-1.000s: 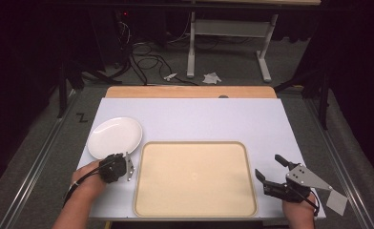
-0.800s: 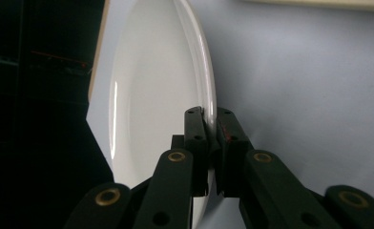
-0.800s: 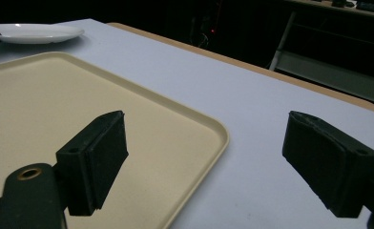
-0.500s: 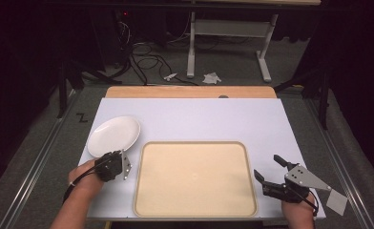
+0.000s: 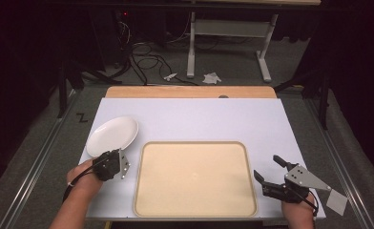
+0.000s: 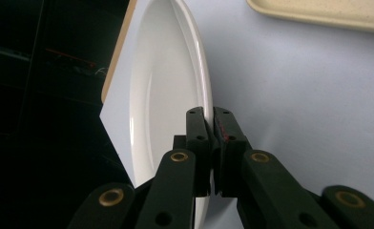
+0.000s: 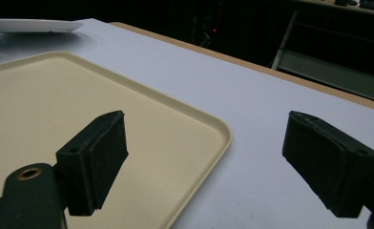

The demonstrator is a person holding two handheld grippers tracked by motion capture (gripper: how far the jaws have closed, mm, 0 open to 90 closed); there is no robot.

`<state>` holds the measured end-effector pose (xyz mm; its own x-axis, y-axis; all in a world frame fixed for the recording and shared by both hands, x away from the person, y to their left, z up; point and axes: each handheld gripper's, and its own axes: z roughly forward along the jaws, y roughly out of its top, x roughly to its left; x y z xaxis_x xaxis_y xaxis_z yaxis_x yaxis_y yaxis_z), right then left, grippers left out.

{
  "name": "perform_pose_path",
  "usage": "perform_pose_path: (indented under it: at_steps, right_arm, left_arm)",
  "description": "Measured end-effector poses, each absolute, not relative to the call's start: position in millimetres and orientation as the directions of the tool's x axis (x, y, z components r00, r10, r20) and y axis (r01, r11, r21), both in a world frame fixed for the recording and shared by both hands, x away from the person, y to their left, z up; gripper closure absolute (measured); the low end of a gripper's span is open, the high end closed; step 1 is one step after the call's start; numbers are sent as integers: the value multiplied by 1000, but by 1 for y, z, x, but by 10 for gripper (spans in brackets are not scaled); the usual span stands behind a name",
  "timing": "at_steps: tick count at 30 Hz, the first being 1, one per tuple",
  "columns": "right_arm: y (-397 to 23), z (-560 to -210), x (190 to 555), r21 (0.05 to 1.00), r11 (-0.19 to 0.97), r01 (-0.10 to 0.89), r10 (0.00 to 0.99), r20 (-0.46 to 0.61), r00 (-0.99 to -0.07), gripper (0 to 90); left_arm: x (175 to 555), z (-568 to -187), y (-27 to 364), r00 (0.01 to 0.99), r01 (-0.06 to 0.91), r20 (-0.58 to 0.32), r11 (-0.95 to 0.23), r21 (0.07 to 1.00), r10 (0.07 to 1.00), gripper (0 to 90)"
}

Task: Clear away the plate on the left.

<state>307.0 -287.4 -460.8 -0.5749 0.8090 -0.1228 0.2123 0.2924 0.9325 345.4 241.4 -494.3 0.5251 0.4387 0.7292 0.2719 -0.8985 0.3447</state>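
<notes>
Left gripper [image 6: 209,119] clamped tight on near rim of white plate [image 5: 112,136], plate extending ahead of it; right gripper [image 5: 275,172] wide open, holding nothing, beside tray [image 5: 194,179].

A black "Z" mark [image 5: 82,117] on the floor.

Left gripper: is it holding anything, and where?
Yes: the left gripper is clamped on the white plate at its near rim. The right gripper holds nothing.
</notes>
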Motion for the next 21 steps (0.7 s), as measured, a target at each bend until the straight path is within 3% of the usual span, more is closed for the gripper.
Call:
perform_pose_path:
  at_steps: [21]
  right_arm:
    - [-287,-461,308,932,296,211,806,-126,-579,161]
  left_arm:
    - [334,-483,229,500,206,761,-911,359,413,866]
